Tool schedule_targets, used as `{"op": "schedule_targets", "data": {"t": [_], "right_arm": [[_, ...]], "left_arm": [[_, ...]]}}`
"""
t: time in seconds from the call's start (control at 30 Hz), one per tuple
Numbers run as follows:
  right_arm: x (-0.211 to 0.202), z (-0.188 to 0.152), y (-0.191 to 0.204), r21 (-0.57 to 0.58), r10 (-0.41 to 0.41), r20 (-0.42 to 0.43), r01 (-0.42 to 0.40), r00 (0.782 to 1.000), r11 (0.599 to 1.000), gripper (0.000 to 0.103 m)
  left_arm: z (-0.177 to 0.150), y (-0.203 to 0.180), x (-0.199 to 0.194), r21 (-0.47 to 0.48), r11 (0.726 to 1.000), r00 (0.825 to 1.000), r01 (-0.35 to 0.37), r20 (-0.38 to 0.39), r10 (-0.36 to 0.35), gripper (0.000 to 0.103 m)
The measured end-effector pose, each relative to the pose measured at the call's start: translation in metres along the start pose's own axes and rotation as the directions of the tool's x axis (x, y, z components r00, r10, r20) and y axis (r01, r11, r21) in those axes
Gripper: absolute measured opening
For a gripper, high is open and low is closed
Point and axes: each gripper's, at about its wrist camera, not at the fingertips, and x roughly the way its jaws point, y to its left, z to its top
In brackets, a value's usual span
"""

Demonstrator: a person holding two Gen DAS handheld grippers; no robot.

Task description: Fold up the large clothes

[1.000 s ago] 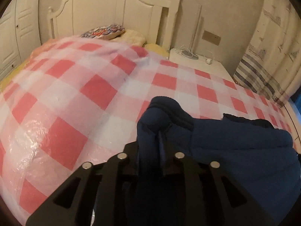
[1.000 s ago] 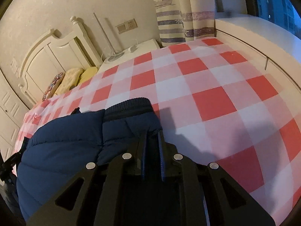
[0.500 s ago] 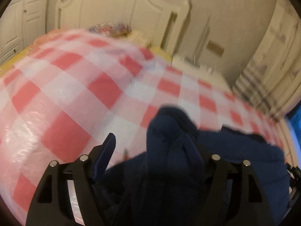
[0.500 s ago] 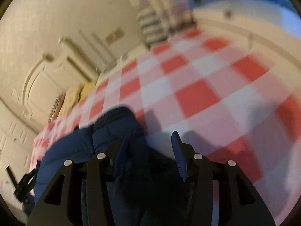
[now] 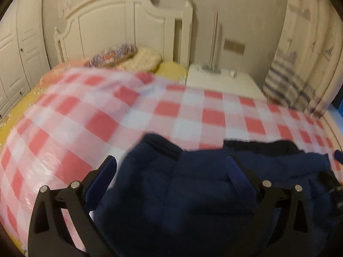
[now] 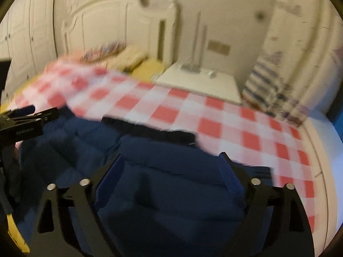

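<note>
Red-white checked bedcover (image 5: 193,111) under everything; both views motion-blurred.
Navy padded jacket (image 5: 193,188) bunched on cover at near edge, dark lining along far side.
Left gripper (image 5: 171,167): jaws spread wide, nothing pinched; jacket below and between fingers.
Right gripper (image 6: 171,165): same, spread wide, empty, above jacket (image 6: 171,192).

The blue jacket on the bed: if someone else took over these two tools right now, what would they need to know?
Left tool: open, nothing gripped, over the navy padded jacket.
Right tool: open too, over the same jacket.
The jacket lies bunched on the red-checked cover, near its front edge.
Done: it looks folded over at least once; both views are blurred.
Left: probably regrip, fold smaller, tidy.
</note>
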Motion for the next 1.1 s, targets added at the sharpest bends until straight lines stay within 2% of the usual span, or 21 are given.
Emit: {"op": "schedule_targets", "data": {"t": [0.1, 0.13, 0.23, 0.63, 0.67, 0.73, 0.8, 0.87, 0.93, 1.0, 1.07, 1.1], "right_arm": [[0.040, -0.011, 0.001, -0.004, -0.040, -0.120, 0.040, 0.992, 0.999, 0.077], [0.056, -0.017, -0.007, 0.041, -0.002, -0.159, 0.009, 0.987, 0.999, 0.077], [0.064, -0.024, -0.022, 0.136, 0.059, -0.151, -0.038, 0.987, 0.990, 0.077], [0.063, -0.029, -0.021, 0.143, 0.069, -0.110, -0.053, 0.992, 0.988, 0.080], [0.062, -0.029, -0.020, 0.143, 0.082, -0.115, -0.065, 0.990, 0.988, 0.084], [0.058, -0.026, -0.024, 0.156, 0.118, -0.140, -0.096, 0.983, 0.983, 0.085], [0.043, -0.025, -0.031, 0.184, 0.104, -0.120, -0.081, 0.987, 0.980, 0.085], [0.020, -0.025, -0.039, 0.185, 0.079, -0.056, -0.067, 0.995, 0.980, 0.085], [0.006, -0.025, -0.054, 0.168, -0.008, -0.029, 0.013, 1.000, 0.986, 0.085], [0.008, -0.031, -0.077, 0.184, -0.039, -0.062, 0.050, 0.997, 0.982, 0.085], [0.033, -0.050, -0.105, 0.234, 0.005, -0.157, 0.033, 0.988, 0.972, 0.086], [0.041, -0.057, -0.111, 0.258, 0.046, -0.171, 0.000, 0.984, 0.966, 0.087]], "left_arm": [[-0.011, -0.012, 0.028, 0.068, 0.997, 0.997, -0.033, -0.068, 0.038, 0.101], [-0.014, -0.014, 0.039, 0.075, 0.997, 0.994, -0.018, -0.102, 0.025, 0.101], [-0.018, -0.012, 0.048, 0.054, 0.999, 0.994, -0.007, -0.105, 0.013, 0.101], [-0.022, -0.013, 0.049, 0.059, 0.998, 0.996, -0.004, -0.083, 0.009, 0.101], [-0.022, -0.013, 0.049, 0.061, 0.998, 0.997, -0.007, -0.082, 0.012, 0.101], [-0.022, -0.013, 0.049, 0.064, 0.998, 0.997, -0.011, -0.081, 0.016, 0.101], [-0.022, -0.014, 0.050, 0.067, 0.998, 0.996, -0.014, -0.085, 0.020, 0.101], [-0.022, -0.014, 0.050, 0.068, 0.998, 0.996, -0.015, -0.084, 0.021, 0.101], [-0.022, -0.014, 0.051, 0.068, 0.998, 0.996, -0.017, -0.084, 0.022, 0.101], [-0.022, -0.014, 0.050, 0.068, 0.998, 0.996, -0.017, -0.083, 0.022, 0.101], [-0.022, -0.014, 0.051, 0.068, 0.998, 0.996, -0.016, -0.083, 0.021, 0.101], [-0.022, -0.014, 0.051, 0.066, 0.998, 0.996, -0.014, -0.083, 0.019, 0.101]]}}
